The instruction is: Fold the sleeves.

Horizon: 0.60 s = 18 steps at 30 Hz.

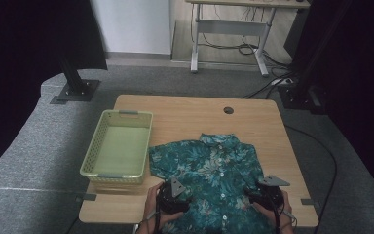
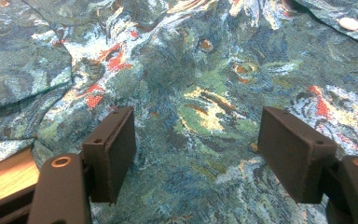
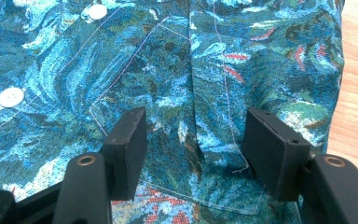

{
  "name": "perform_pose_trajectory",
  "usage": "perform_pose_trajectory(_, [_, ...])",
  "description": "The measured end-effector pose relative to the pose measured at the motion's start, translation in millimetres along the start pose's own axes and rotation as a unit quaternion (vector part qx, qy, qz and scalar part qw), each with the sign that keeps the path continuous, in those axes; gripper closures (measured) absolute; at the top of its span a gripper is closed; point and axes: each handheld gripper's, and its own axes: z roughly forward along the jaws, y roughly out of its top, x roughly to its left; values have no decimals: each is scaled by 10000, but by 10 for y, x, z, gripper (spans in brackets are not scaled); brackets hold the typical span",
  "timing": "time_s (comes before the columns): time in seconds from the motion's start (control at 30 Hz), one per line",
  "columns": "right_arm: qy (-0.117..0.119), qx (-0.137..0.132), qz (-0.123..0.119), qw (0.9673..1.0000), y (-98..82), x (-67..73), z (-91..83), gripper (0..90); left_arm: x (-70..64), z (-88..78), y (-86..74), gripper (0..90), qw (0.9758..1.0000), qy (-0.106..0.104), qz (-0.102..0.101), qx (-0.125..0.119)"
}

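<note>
From the high view, the floral shirt [image 1: 209, 170] lay spread flat, buttons up, on the wooden table [image 1: 185, 114] just right of the green basket [image 1: 119, 146], which had nothing in it. Looked to me like folding hadn't started, so pretty much everything was left. The left gripper [image 1: 171, 197] and right gripper [image 1: 269, 195] sat over the hem end.

The left gripper view added what the top cam couldn't: jaws spread wide right above the fabric, nothing pinched between them.

Right gripper view: jaws also released, straddling a seam beside the chest pocket [image 3: 177, 154], with a white button [image 3: 11, 97] and the table edge nearby.
</note>
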Motion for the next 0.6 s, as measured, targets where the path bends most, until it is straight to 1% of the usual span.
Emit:
perform_pose_trajectory(0.17, [4, -26, -5, 10000, -9, -3, -1, 388, 33, -6, -4, 282, 10000, 21, -84, 10])
perform_pose_trajectory(0.27, [-3, -31, 3, 10000, -15, -8, -7, 387, 57, -19, 6, 288, 9999, 74, -100, 25])
perform_pose_trajectory(0.37, [-11, -24, 14, 10000, -19, -13, -12, 386, 88, -46, 26, 292, 9998, 18, -203, -40])
perform_pose_trajectory(0.47, [-23, -24, 17, 10000, -28, -22, -22, 384, 122, -70, 58, 292, 9997, 19, -242, -81])
perform_pose_trajectory(0.53, [-32, -38, 37, 10000, -46, -30, -38, 384, 150, -82, 80, 292, 9994, 65, -320, -114])
perform_pose_trajectory(0.6, [-47, -41, 56, 10000, -64, -42, -57, 384, 182, -91, 96, 297, 9988, 22, -458, -182])
